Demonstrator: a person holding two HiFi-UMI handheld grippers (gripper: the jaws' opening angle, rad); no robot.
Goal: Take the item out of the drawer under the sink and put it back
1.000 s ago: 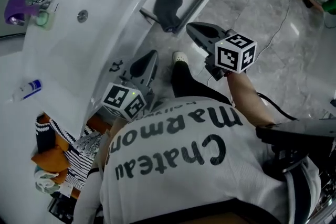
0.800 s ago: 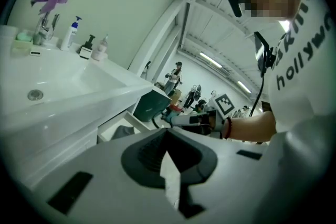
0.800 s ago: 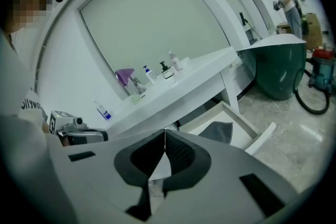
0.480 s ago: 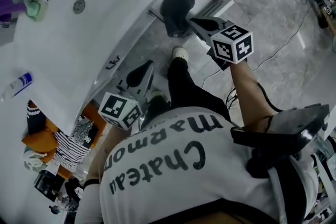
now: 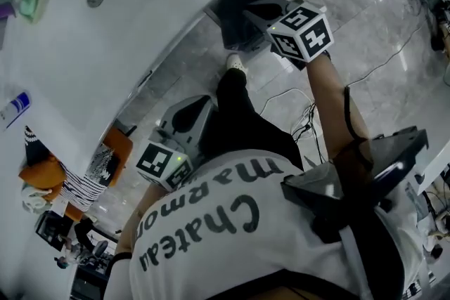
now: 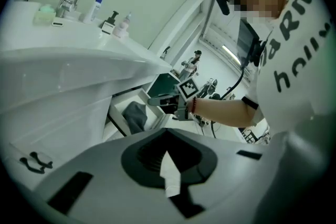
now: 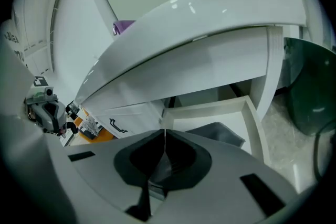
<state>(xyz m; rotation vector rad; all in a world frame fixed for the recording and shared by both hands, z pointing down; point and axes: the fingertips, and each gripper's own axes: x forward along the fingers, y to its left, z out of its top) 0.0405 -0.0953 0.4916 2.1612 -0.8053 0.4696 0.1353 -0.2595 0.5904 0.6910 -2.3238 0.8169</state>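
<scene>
Under the white sink (image 5: 105,46) a white drawer (image 7: 210,110) stands pulled out. A dark grey cloth (image 7: 220,134) lies inside it, also visible from the left gripper view as the cloth (image 6: 135,115). My right gripper (image 5: 247,10) hangs just above the drawer and the cloth (image 5: 239,0), shut with nothing between its fingers. In its own view the right gripper (image 7: 165,131) points over the drawer's near rim. My left gripper (image 5: 205,103) is lower, away from the drawer beside my leg, shut and empty. It looks toward the right gripper (image 6: 155,101).
Bottles and a tap (image 6: 94,5) stand on the sink top. A cabinet door with a dark handle (image 7: 118,126) is left of the drawer. Orange and striped clothes (image 5: 63,183) are piled at the left. A cable (image 5: 295,98) runs over the marble floor.
The right gripper has moved in over the drawer and the cloth. The left gripper has dropped back from the sink's edge. Both stay shut.
</scene>
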